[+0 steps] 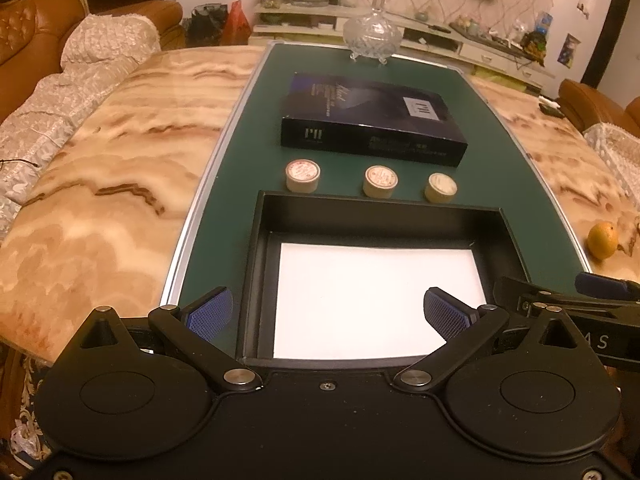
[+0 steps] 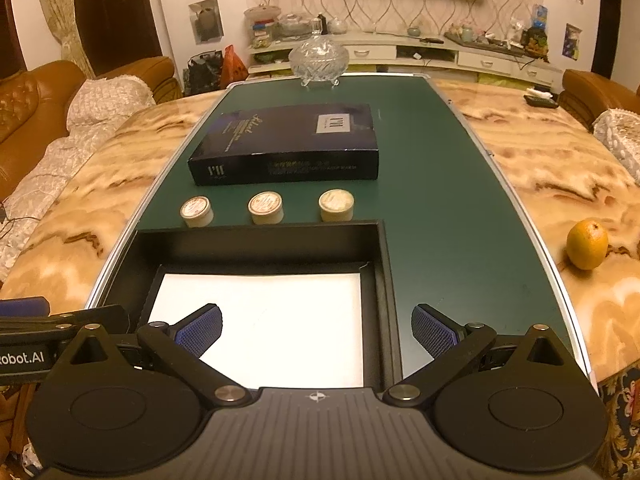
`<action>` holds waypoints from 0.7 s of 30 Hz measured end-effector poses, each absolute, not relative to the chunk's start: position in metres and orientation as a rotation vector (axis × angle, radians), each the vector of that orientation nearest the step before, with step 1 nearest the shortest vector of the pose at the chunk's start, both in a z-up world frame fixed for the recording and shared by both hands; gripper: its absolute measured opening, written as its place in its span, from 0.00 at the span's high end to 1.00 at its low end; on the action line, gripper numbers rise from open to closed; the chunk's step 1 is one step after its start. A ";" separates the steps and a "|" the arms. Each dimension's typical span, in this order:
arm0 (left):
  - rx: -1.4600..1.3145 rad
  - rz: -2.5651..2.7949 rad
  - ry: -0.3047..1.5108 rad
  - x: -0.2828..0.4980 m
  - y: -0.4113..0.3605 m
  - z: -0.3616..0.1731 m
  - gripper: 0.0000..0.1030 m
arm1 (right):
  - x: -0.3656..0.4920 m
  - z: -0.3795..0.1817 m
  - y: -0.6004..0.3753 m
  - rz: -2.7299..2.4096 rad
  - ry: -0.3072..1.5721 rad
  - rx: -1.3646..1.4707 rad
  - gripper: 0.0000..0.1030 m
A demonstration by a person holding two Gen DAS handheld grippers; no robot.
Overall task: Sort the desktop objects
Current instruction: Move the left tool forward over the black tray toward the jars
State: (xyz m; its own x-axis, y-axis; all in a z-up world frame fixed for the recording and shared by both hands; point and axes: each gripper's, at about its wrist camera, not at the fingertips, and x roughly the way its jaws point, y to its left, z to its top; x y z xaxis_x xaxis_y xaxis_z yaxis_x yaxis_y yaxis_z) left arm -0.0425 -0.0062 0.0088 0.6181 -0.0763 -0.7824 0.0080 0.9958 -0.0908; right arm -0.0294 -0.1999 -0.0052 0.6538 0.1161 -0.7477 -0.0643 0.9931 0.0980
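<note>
Three small round cream tins stand in a row on the green mat [image 1: 224, 184]: left tin [image 1: 303, 175], middle tin [image 1: 380, 181], right tin [image 1: 441, 188]; in the right wrist view they are the left tin [image 2: 196, 211], middle tin [image 2: 265, 208] and right tin [image 2: 336, 205]. Behind them lies a dark flat box [image 1: 372, 118] [image 2: 288, 144]. In front sits an open black tray [image 1: 256, 264] [image 2: 384, 280] with a white sheet inside. My left gripper [image 1: 328, 314] hovers open above the tray's near edge. My right gripper [image 2: 317, 330] is open over the tray's right wall.
A crystal lidded bowl [image 1: 372, 34] [image 2: 319, 58] stands at the mat's far end. An orange [image 1: 602, 240] [image 2: 587, 245] rests on the marble table [image 1: 100, 184] to the right of the mat. Sofas flank the table; a TV cabinet lines the back wall.
</note>
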 end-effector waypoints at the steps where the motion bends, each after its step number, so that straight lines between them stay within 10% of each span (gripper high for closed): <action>1: -0.080 -0.046 0.902 -0.045 -0.006 0.009 0.00 | -0.031 -0.005 -0.199 0.105 0.854 0.065 0.00; 21: -0.071 -0.007 0.918 -0.118 0.009 0.009 0.00 | -0.092 -0.010 -0.177 0.138 0.867 -0.003 0.00</action>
State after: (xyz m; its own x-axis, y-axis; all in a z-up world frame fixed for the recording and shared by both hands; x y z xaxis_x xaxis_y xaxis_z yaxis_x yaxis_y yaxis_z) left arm -0.1181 0.0090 0.0094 0.6075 -0.0364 -0.7935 -0.0244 0.9976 -0.0644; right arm -0.0923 -0.1767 -0.0104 0.6385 0.1192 -0.7604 -0.1219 0.9911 0.0531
